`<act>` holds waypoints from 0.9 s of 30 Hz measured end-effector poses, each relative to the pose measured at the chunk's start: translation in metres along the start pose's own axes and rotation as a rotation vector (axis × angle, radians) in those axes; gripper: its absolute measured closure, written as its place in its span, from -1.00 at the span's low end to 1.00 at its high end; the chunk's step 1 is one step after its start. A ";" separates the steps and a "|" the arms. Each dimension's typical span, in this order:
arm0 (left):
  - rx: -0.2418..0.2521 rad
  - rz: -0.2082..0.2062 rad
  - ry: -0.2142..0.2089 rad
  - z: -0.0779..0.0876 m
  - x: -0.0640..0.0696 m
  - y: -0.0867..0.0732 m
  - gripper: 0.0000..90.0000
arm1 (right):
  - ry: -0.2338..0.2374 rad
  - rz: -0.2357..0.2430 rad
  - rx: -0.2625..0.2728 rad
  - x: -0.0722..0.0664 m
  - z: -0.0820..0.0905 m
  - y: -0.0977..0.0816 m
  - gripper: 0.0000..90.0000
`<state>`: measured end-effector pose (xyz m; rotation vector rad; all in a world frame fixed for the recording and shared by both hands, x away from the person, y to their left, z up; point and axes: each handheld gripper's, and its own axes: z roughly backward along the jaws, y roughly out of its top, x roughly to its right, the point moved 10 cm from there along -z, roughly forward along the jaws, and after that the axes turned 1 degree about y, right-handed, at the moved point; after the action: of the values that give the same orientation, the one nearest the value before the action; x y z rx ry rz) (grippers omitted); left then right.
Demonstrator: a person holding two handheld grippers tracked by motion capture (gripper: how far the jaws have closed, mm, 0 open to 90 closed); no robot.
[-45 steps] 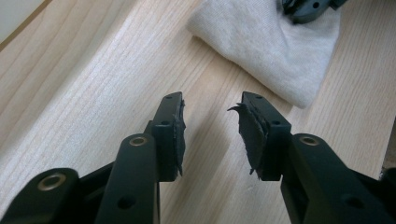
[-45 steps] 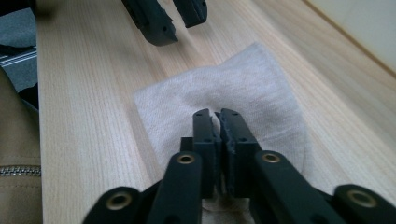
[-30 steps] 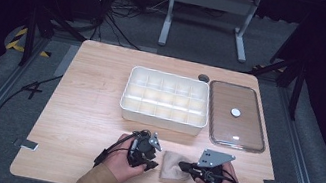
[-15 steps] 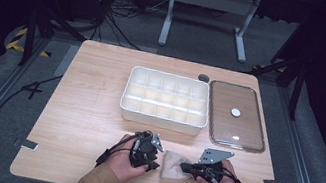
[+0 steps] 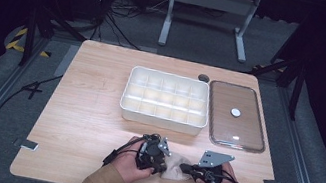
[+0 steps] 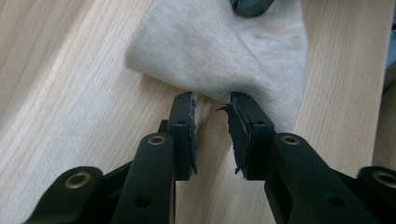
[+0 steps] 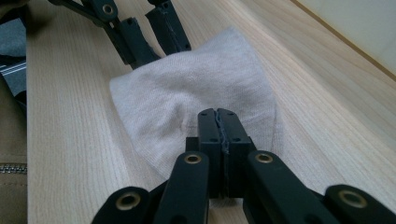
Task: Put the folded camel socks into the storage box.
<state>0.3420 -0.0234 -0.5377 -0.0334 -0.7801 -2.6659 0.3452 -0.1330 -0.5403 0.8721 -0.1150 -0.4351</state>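
When set against the high view of a second before, showed only a small change: right gripper (image 5: 184,167) drawn slightly inward, toward the left gripper (image 5: 158,162), over the cloth (image 5: 173,168) lying between the two. Tray, lid and left gripper otherwise as they had been. Judged to mean a two-sided hold on the cloth was being set up, probably for lifting or folding, with the hold not yet complete.

Left gripper (image 6: 212,109): jaws parted by a moderate gap, nothing between them, tips just reaching the near edge of the cloth (image 6: 224,51), which spread away ahead of them. Seen also from the right gripper view, at the far side of the cloth, as the left gripper (image 7: 156,51).

Right gripper (image 7: 218,114): jaws pressed fully together, resting on the cloth (image 7: 196,79), which extended ahead of the tips and beneath them. Could not be told whether a fold was pinched between the pads.

Counted:
- Grippers: two, one in each hand.
- Cloth: one, pale beige, lightly rumpled, flat on the table (image 5: 92,109) between the grippers.
- Tray (image 5: 162,118): one, white, divided into compartments, apparently three rows of five, all seemingly empty; well ahead of both grippers.
- Lid (image 5: 244,136): one, clear, with a white knob at its centre; ahead of the right gripper, just beside the tray.
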 end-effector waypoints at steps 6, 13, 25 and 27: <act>0.029 -0.007 -0.014 0.004 0.000 0.006 0.57 | -0.028 0.032 -0.015 -0.003 0.001 0.001 0.99; 0.062 -0.037 -0.018 0.008 0.007 0.013 0.54 | -0.029 0.049 -0.034 -0.009 0.000 0.001 0.99; 0.061 -0.071 -0.024 0.008 0.011 0.014 0.52 | -0.030 0.091 -0.056 -0.019 -0.005 0.006 0.99; 0.059 -0.084 -0.031 0.008 0.013 0.016 0.49 | -0.024 0.070 -0.039 -0.019 -0.006 0.006 0.99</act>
<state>0.3343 -0.0360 -0.5216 -0.0277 -0.8878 -2.7257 0.3314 -0.1167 -0.5380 0.8223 -0.1580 -0.3814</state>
